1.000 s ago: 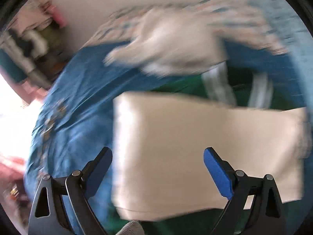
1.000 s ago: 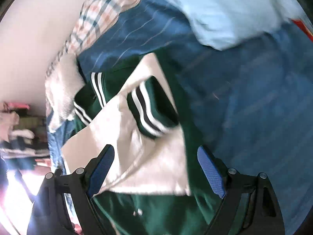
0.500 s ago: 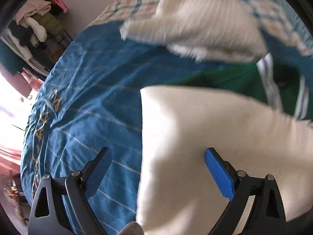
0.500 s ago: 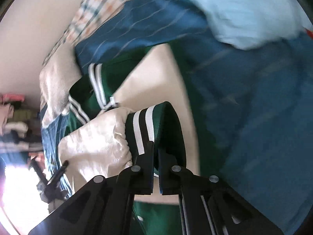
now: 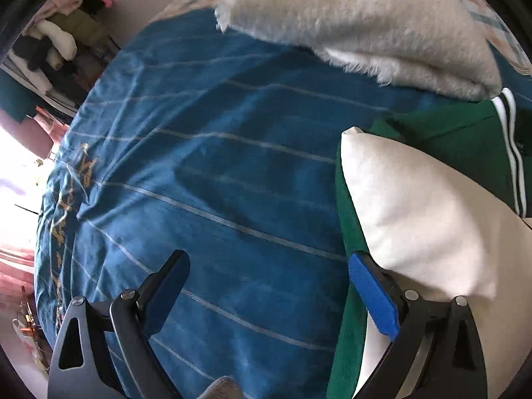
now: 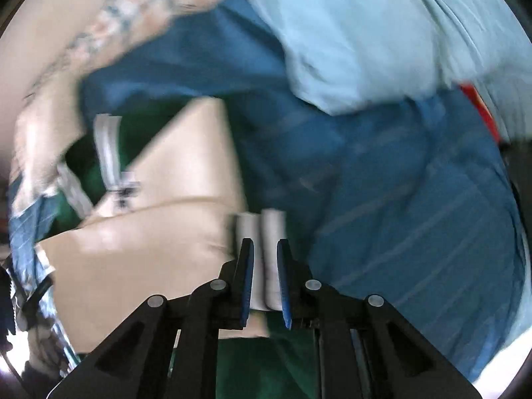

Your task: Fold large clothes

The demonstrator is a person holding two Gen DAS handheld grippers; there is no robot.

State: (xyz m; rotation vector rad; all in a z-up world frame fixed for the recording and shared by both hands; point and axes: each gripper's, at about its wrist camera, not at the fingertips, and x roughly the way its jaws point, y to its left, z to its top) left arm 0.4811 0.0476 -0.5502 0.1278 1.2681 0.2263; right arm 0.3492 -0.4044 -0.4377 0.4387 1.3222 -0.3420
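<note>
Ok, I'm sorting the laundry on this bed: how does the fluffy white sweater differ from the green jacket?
The sweater is fuzzy and off-white all over; the jacket is smooth and green, with a cream sleeve and white stripes. The sweater lies farther up the bed, against the checked cloth; the jacket lies nearer the camera. Both rest on the blue bedspread.

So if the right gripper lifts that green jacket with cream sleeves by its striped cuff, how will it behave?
The green jacket with cream sleeves will probably drape; its sleeve already lies creased. The striped cuff may slip, since the right gripper is opening around it. It looks bulky, so likely heavy.
</note>
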